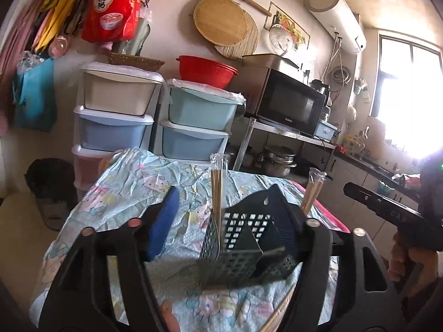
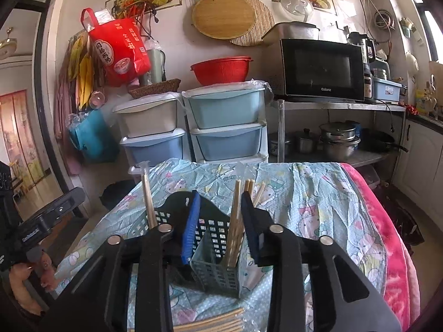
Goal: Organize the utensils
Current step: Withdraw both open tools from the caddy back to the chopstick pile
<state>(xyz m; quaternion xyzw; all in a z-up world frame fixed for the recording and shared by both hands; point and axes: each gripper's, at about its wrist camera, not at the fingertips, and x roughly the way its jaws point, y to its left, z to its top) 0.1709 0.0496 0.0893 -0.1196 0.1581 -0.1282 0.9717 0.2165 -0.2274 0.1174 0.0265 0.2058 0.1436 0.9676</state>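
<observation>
Your left gripper [image 1: 221, 221] has its jaws standing wide, and the dark perforated utensil basket [image 1: 243, 243] sits between them on the surface [image 1: 133, 182] without either blue pad pressing on it; the left pad [image 1: 162, 221] is well clear of the basket wall, while the right one lies close against the basket's far side, and you cannot tell whether it touches. One wrapped pair of chopsticks [image 1: 216, 191] stands upright at the basket's near corner, at about 12 o'clock from the jaws, and a second wrapped pair [image 1: 311, 193] leans out at 2 o'clock. More chopsticks lie loose on the cloth at 5 o'clock, by the lower edge of the view. Your right gripper [image 2: 220, 221] has its jaws parted narrowly around a bundle of bare chopsticks [image 2: 235, 227] standing in the basket's [image 2: 218, 271] front compartment; the bundle leans toward the right pad [image 2: 250, 221], but no pad visibly squeezes it. A further wrapped pair [image 2: 146, 193] stands at 11 o'clock in the rear compartment, and a loose stack of chopsticks [image 2: 218, 322] lies flat at 6 o'clock. Behind the surface, at 12 o'clock, stand plastic drawers [image 2: 227, 127], a red bowl [image 2: 221, 69] and a microwave [image 2: 321, 69].
</observation>
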